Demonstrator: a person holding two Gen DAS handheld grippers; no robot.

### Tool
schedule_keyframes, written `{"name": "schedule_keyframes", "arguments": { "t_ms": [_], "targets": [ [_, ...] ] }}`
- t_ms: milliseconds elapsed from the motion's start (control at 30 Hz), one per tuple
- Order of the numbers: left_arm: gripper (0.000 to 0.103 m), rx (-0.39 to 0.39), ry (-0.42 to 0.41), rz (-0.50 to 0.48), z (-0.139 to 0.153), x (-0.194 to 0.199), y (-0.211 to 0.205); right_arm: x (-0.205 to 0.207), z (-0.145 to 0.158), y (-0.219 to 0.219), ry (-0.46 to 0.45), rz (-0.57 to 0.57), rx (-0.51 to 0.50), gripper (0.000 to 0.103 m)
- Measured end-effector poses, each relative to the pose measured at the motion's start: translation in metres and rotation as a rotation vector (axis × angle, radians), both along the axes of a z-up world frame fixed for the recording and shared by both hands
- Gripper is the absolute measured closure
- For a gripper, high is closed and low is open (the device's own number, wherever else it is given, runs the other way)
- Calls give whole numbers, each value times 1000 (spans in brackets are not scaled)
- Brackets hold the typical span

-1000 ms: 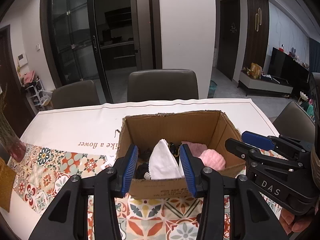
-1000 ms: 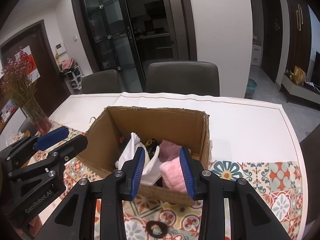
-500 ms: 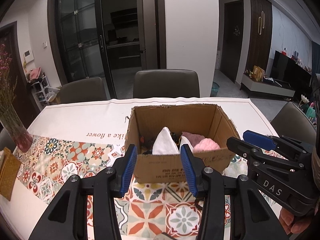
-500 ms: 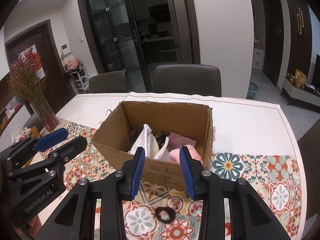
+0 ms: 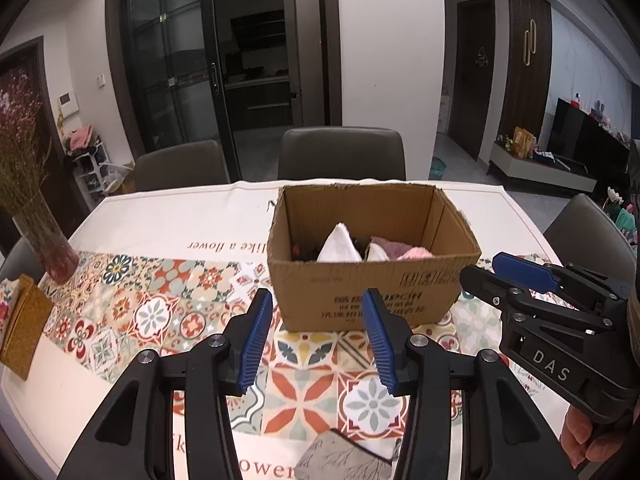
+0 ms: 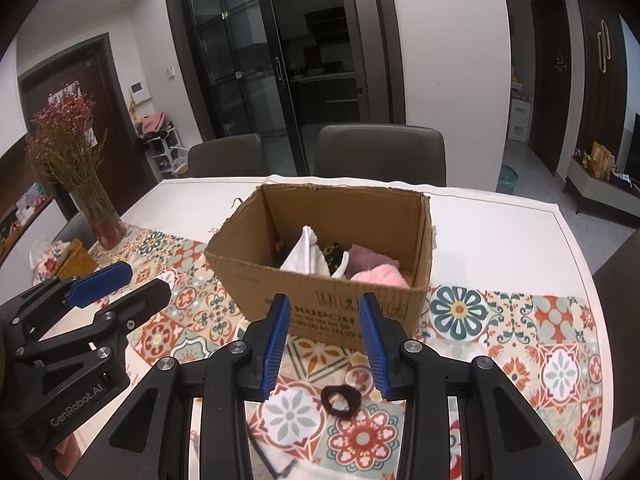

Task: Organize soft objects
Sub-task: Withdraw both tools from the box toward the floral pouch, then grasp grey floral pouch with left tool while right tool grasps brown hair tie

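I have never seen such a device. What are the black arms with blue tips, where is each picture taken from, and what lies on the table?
There is no robot here. A person holds one hand tool in each hand, and each tool has a camera that looks along its two blue-tipped fingers. One picture comes from the left tongs, the other from the right tongs; each view also shows the other tool at its side. Both are open and hold nothing. On the patterned tablecloth stands a cardboard box with a white cloth and pink soft things inside. A black hair tie lies in front of the box, outside it.
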State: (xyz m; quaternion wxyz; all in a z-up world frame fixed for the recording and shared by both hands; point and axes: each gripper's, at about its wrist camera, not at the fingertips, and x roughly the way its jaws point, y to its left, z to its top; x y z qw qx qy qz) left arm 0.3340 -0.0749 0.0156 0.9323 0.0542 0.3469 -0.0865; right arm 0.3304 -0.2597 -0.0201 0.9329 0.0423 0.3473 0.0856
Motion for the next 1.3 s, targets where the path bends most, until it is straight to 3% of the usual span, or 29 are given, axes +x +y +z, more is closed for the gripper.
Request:
{"name": "schedule_keyframes", "arguments": {
  "t_ms": [1300],
  "targets": [
    [51, -11, 176, 137, -57, -71, 19, -43, -51, 8, 94, 77, -5, 65]
  ]
}}
